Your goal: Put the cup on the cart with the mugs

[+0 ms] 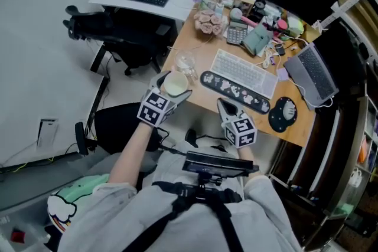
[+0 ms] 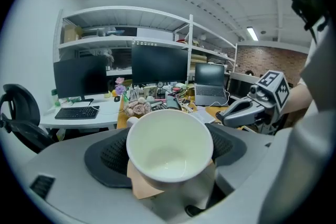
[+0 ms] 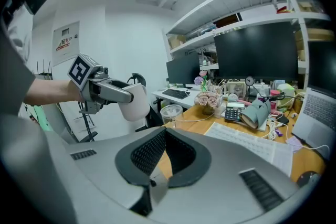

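Note:
An empty white cup sits upright between the jaws of my left gripper, which is shut on its sides. The left gripper view looks straight into the cup, with a black pad pressed on each side. The right gripper view shows that cup held in the air to the left of the desk, just off its near left corner. My right gripper hovers at the desk's near edge, its pads closed together on nothing. No cart with mugs shows in any view.
The wooden desk holds a white keyboard, a clear plastic cup, flowers, a calculator, a laptop and clutter. A black office chair and a white desk stand to the left.

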Available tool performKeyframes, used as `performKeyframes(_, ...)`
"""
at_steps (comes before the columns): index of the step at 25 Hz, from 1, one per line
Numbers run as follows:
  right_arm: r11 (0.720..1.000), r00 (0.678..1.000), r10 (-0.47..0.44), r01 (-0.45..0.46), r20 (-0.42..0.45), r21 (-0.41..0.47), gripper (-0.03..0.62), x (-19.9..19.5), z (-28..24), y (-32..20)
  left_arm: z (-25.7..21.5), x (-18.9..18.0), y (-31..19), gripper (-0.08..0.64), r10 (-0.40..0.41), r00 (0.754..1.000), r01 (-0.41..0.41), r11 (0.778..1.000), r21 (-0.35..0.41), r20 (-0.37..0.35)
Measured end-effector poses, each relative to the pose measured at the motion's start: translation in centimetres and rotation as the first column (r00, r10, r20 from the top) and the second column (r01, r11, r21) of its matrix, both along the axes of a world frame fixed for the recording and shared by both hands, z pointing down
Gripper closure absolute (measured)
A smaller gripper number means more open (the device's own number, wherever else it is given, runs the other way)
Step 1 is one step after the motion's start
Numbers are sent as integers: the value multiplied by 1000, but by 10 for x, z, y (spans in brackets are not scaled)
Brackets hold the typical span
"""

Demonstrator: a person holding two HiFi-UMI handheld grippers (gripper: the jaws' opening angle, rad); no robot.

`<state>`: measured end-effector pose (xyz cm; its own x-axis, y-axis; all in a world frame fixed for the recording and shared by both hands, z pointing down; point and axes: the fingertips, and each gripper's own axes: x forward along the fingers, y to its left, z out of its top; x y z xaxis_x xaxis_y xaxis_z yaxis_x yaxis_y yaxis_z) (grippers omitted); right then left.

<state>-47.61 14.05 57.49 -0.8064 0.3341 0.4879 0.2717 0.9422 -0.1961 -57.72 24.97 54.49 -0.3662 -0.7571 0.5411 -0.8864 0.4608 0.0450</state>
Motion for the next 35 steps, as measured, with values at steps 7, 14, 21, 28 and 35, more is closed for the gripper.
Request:
performKeyframes(7, 997, 997, 74, -74, 2, 7, 594, 11, -9, -14, -13, 21, -32, 130, 142, 990, -142, 990, -15, 14)
performKeyframes(14, 969, 969, 248, -248, -10, 6, 594, 55, -5, -60, -10, 60, -87, 130, 302, 953, -301, 953, -7, 23)
performKeyframes(21, 885, 885, 465, -465, 22, 2, 594, 129, -15, -131, -11, 124, -161, 130, 478, 878, -478, 878, -11, 18)
performKeyframes(28, 777, 775, 629, -630, 55, 0, 594, 232, -30, -201, -27, 208, -238, 130, 604, 795, -605, 796, -6, 43)
performKeyframes(35, 668, 663, 741, -744, 100, -11, 594, 345, -48, -256, -42, 314, -310, 130, 715, 698, -716, 698, 6, 52)
